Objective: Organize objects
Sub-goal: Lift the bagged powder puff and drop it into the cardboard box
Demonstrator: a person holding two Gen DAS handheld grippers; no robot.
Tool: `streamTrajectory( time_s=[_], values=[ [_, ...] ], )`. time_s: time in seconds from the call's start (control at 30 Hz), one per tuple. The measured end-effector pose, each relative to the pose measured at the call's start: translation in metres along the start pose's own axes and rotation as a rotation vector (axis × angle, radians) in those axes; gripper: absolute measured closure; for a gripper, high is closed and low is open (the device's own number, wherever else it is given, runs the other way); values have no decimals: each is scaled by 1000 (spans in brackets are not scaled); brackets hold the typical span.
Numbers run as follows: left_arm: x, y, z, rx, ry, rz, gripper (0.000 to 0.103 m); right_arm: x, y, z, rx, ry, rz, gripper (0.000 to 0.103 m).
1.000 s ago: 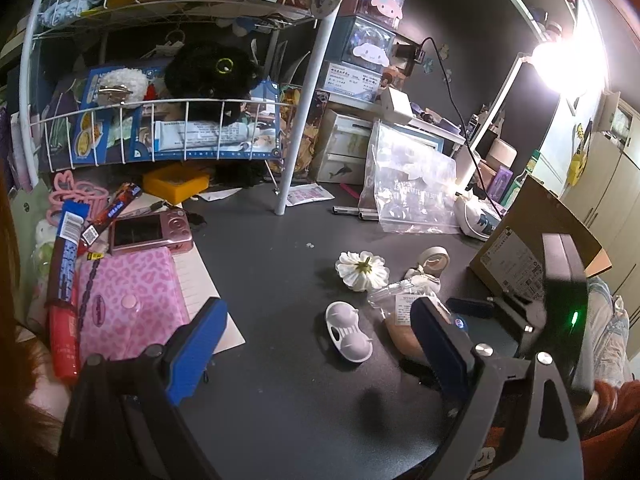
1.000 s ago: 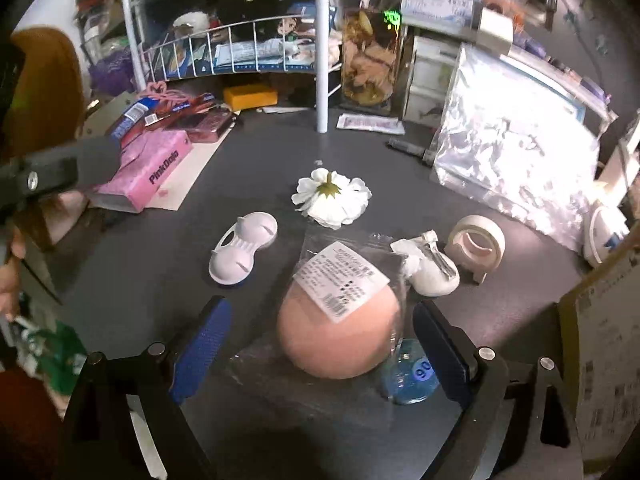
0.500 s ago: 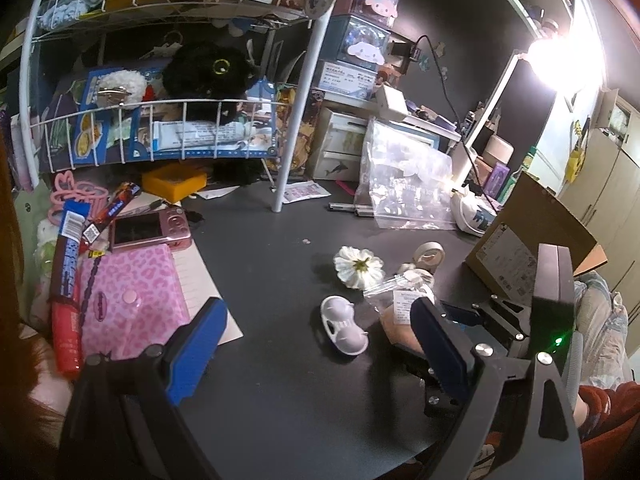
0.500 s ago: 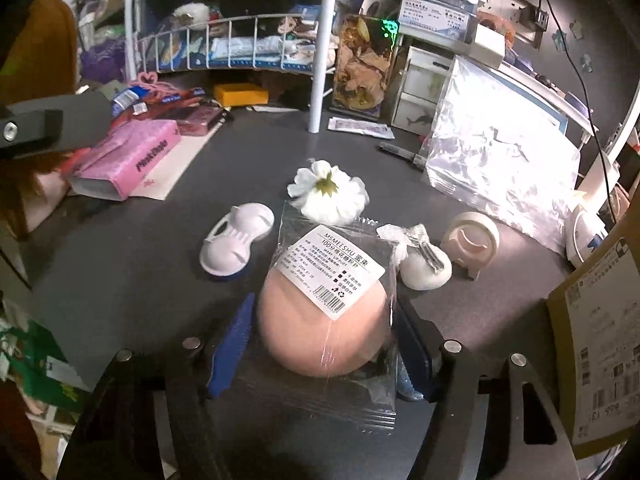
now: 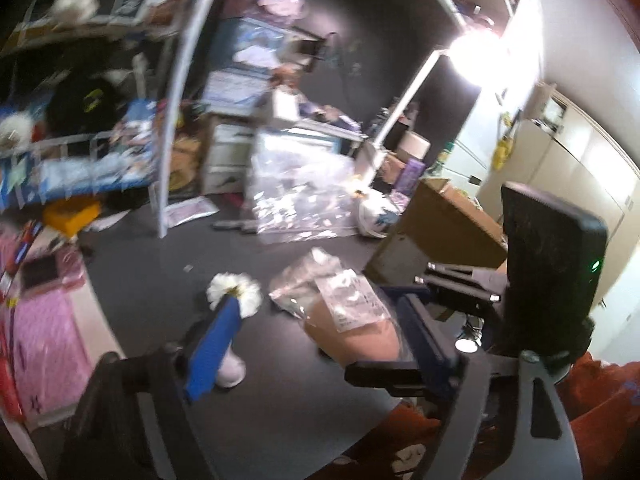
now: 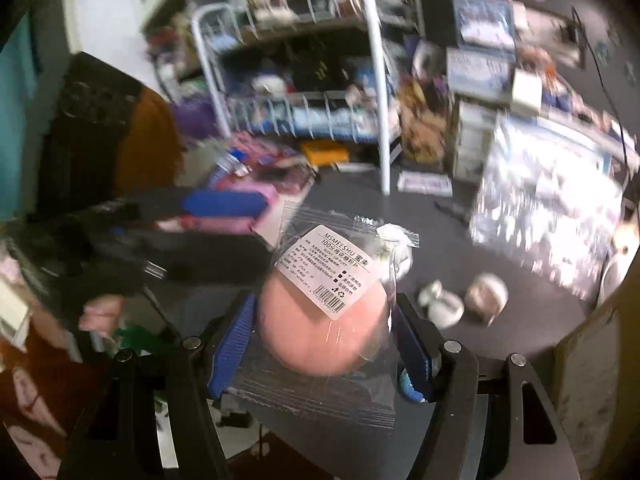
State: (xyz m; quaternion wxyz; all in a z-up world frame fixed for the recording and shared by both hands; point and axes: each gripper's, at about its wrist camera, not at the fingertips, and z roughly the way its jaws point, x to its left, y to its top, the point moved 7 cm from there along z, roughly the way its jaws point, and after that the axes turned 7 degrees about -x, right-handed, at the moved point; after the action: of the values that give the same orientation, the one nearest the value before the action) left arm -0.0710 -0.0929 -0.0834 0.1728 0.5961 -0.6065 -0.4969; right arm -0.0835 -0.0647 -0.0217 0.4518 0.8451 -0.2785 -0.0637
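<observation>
Right gripper (image 6: 326, 344) clamped on bagged pink puff (image 6: 324, 320), slick wrapper liable to slip; left gripper (image 5: 320, 344) open, near white flower (image 5: 236, 294).

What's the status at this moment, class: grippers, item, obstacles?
Right gripper shut on wrapped puff, lifted off desk. Left gripper open, holding nothing. Tape roll and white clip on desk below.

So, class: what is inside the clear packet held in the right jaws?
Inside the clear packet sits one round peach makeup puff, gripped by the right gripper. A white label covers its upper part; its underside cannot be seen.
</observation>
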Motion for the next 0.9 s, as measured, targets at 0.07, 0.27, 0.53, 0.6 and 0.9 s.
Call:
streamTrajectory(
  time_s=[0.07, 0.27, 0.53, 0.6, 0.9],
  values=[
    [-13, 11, 4, 4, -27, 11, 39, 0, 13, -13, -25, 2, -28, 38],
    [-63, 43, 19, -17, -75, 73, 63, -15, 38, -59, -100, -25, -109, 38],
    [-143, 76, 74, -12, -139, 162, 69, -83, 44, -129, -171, -116, -104, 38],
    [-164, 82, 93, 4, -163, 178, 69, -104, 40, -147, -182, -147, -94, 38],
    [-220, 80, 170, 136, -209, 218, 69, -188, 11, -190, -153, -211, 17, 38]
  ],
)
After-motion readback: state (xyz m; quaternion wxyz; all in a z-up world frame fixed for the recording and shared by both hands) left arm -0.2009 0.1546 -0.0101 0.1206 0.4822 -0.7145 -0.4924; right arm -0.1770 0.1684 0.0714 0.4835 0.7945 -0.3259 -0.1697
